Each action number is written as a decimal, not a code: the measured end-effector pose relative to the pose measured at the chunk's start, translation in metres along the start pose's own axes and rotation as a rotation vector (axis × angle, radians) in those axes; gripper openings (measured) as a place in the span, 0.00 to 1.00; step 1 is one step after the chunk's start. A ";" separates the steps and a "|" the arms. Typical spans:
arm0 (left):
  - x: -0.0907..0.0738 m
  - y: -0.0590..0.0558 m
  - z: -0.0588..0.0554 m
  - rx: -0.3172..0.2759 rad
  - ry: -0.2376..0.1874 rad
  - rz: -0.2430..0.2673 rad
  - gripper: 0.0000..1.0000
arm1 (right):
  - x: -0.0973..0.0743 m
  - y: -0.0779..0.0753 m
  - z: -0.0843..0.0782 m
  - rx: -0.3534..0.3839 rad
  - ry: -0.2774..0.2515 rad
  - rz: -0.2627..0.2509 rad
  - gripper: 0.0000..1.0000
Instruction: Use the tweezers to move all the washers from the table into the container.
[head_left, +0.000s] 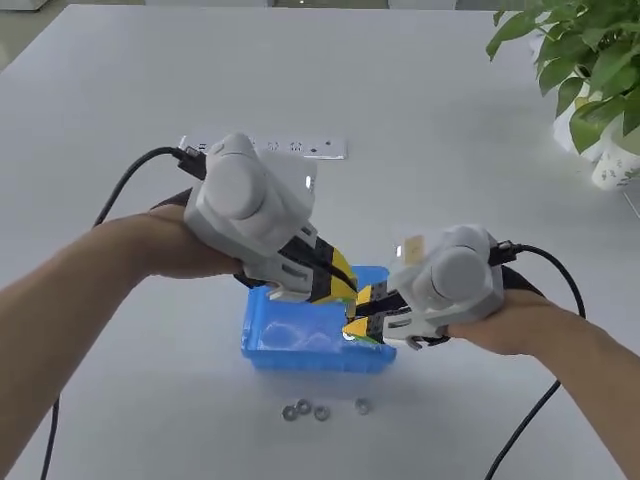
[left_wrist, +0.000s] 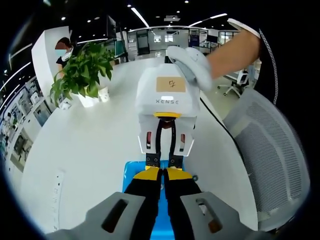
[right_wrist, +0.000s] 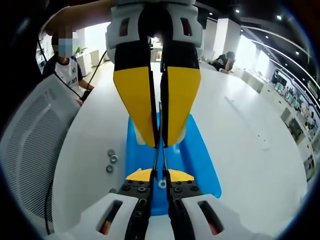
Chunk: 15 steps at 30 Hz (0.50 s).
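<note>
A blue container (head_left: 262, 345) sits on the white table, and both grippers meet just above it. The left gripper (head_left: 335, 285) comes in from the left, the right gripper (head_left: 352, 318) from the right. In the right gripper view, thin metal tweezers (right_wrist: 160, 160) run from the right gripper (right_wrist: 160, 175) into the narrow gap of the left gripper (right_wrist: 160, 142). Both pairs of jaws stand closed on them. A small ring (right_wrist: 161, 184) shows at the tweezers; whether it is a washer I cannot tell. Several washers (head_left: 303, 408) lie on the table in front of the container.
A white power strip (head_left: 290, 148) lies beyond the grippers. A potted plant (head_left: 590, 70) stands at the far right corner. Cables trail from both grippers. A mesh chair (left_wrist: 270, 160) is beside the table, and people sit in the background.
</note>
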<state>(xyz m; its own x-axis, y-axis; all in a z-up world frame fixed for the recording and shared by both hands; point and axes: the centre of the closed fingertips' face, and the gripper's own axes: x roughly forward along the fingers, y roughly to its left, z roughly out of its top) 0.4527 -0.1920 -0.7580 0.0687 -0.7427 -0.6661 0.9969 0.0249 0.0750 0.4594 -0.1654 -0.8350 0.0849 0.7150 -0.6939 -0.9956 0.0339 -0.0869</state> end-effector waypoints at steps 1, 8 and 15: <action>-0.002 -0.001 0.002 0.002 -0.001 0.002 0.06 | -0.002 0.001 0.002 -0.001 -0.003 -0.003 0.11; -0.011 -0.006 0.011 0.003 -0.022 0.007 0.06 | -0.011 0.007 0.013 -0.003 -0.017 -0.024 0.11; -0.018 -0.014 0.018 0.017 -0.029 0.014 0.06 | -0.020 0.012 0.019 -0.009 -0.027 -0.051 0.11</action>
<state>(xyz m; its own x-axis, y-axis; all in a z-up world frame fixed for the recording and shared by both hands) 0.4366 -0.1911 -0.7331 0.0808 -0.7616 -0.6430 0.9950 0.0241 0.0965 0.4451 -0.1661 -0.8088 0.1343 0.7309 -0.6691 -0.9896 0.0643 -0.1283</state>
